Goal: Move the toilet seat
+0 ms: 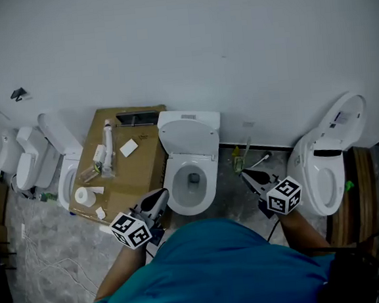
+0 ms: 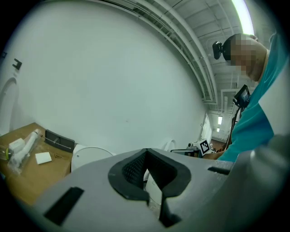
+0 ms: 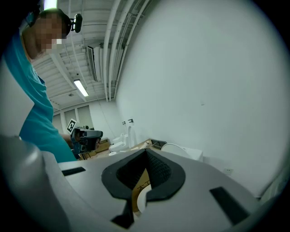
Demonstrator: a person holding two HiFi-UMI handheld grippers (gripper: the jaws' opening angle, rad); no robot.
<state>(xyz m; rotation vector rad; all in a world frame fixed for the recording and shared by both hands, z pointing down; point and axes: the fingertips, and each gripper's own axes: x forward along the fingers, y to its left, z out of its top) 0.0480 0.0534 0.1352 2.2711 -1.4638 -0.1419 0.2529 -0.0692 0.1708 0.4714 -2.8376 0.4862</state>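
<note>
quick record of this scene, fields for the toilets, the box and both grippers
centre toilet: by the wall, lid raised, bowl open
left gripper: shut, empty, at the bowl's left side
right gripper: shut, empty, right of the bowl
cardboard box: left of centre toilet, paper roll and small parts on top
right toilet: lid raised

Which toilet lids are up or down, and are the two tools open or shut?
middle toilet lid: up
right toilet lid: up
left toilet lid: up
left tool: shut, empty
right tool: shut, empty
</note>
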